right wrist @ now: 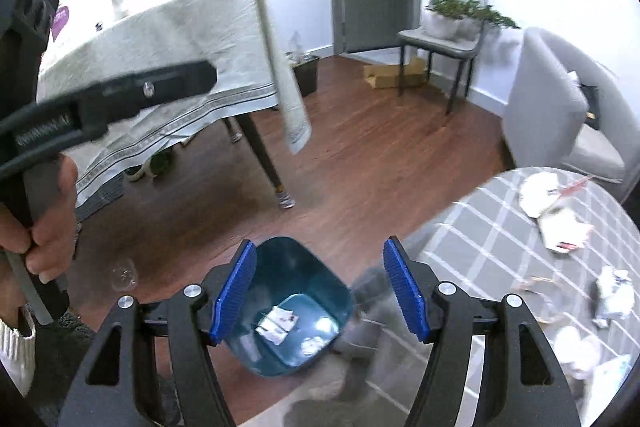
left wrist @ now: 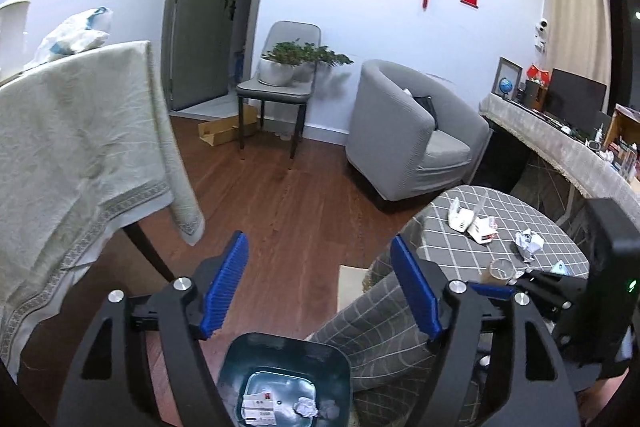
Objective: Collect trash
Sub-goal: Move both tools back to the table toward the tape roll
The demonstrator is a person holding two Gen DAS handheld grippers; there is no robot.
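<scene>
A dark teal trash bin (left wrist: 286, 379) stands on the wood floor beside a round table with a grey checked cloth (left wrist: 504, 227). The bin holds crumpled paper and a small white box. My left gripper (left wrist: 320, 283) is open and empty above the bin. My right gripper (right wrist: 320, 291) is open and empty, also above the bin (right wrist: 292, 307). On the round table lie white packaging (left wrist: 472, 223), a crumpled wrapper (left wrist: 528, 245) and a tape roll (left wrist: 502, 269). The same trash shows in the right wrist view (right wrist: 560, 227), blurred.
A dining table with a cream cloth (left wrist: 72, 147) stands at left. A grey armchair (left wrist: 408, 135) and a chair with potted plants (left wrist: 284, 71) stand by the far wall. A flat cardboard box (left wrist: 224, 131) lies on the floor. A long sideboard (left wrist: 560, 139) runs at right.
</scene>
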